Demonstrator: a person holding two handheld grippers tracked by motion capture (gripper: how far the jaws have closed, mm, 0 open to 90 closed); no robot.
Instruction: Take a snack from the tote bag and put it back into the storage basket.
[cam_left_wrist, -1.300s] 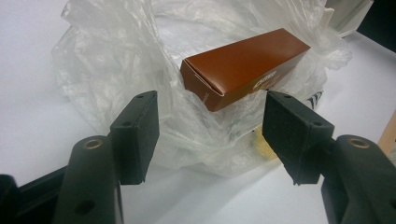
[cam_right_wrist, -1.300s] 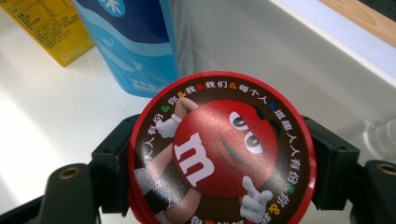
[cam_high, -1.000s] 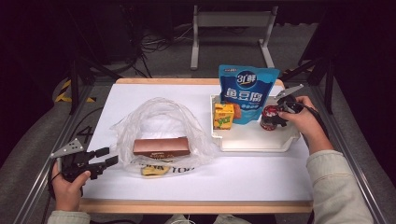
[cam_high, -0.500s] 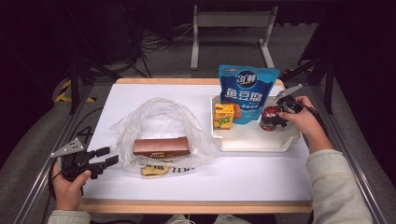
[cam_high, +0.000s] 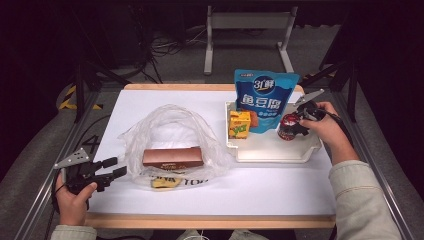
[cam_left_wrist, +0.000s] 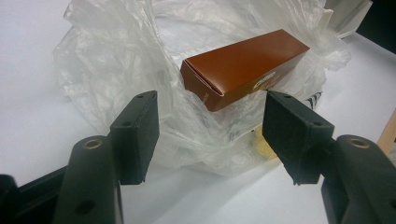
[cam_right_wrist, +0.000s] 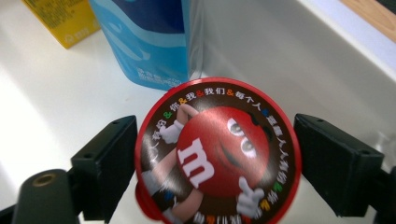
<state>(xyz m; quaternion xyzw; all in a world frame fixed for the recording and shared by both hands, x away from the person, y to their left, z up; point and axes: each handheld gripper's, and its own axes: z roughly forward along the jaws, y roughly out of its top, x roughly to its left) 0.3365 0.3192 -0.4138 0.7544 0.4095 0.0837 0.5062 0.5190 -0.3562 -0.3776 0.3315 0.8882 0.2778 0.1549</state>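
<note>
- M&M's tub (cam_right_wrist: 217, 151) stands in the white tray (cam_high: 270, 152), at its right end, between the jaws of the right gripper (cam_right_wrist: 217, 163); its round red lid shows the red candy figure with a white "m" and a ring of Chinese writing.
- Right gripper's jaws have just been opening: the left one lies at the lid's rim, the right one a sliver clear, so the tub is released.
- Just behind the tub stands a blue pouch (cam_high: 265, 100) with "3" and large white Chinese characters; a yellow carton (cam_high: 239, 124) with green print stands at its left, also in the tray.
- Left gripper (cam_left_wrist: 210, 126), at the desk's (cam_high: 250, 190) near left corner, has its jaws released and wide apart, with nothing between them.
- Just beyond them lies a crumpled clear plastic bag (cam_left_wrist: 121, 56) with a brown box (cam_left_wrist: 243, 65) on it; the box's small oval label is too blurred to read.
- Black letters on the bag read partly "TO".
</note>
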